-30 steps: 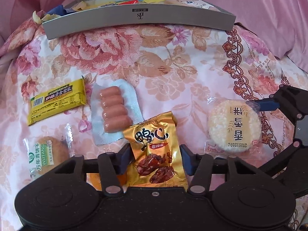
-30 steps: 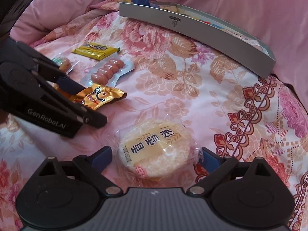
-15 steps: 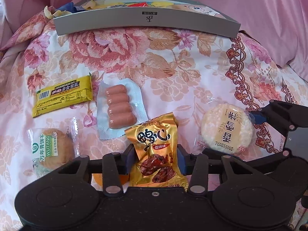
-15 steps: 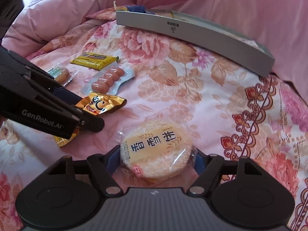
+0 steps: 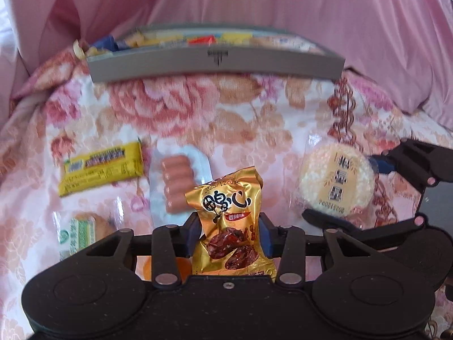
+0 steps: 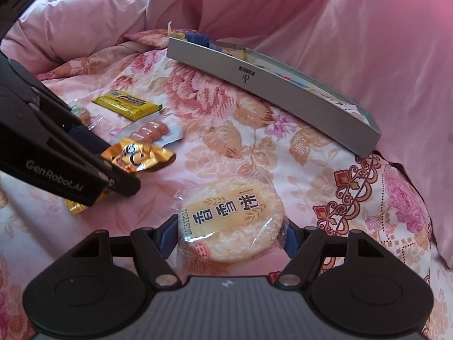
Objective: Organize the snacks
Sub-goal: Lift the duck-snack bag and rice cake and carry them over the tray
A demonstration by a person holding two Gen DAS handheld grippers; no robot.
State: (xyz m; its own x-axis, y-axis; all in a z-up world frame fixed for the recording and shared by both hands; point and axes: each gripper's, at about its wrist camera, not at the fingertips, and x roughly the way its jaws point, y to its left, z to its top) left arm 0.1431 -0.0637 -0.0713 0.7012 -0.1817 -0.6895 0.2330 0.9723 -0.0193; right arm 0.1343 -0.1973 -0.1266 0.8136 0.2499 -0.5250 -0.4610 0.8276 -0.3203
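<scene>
My left gripper (image 5: 229,233) is shut on a gold snack packet (image 5: 230,221) and holds it above the floral bedspread; the packet also shows in the right wrist view (image 6: 138,154). My right gripper (image 6: 229,233) is shut on a round wrapped rice cracker (image 6: 232,221), which also shows in the left wrist view (image 5: 337,181). A grey box (image 5: 215,61) with several snacks inside lies at the far side, and it also shows in the right wrist view (image 6: 271,90).
On the bedspread lie a yellow bar (image 5: 102,167), a pack of small sausages (image 5: 178,181) and a wrapped green-label biscuit (image 5: 85,229). Something orange (image 5: 179,267) lies under the left gripper. Pink bedding (image 6: 311,14) rises behind the box.
Both grippers have closed on their snacks and lifted them. The left view has risen and tilted up, and the box looks nearer.
</scene>
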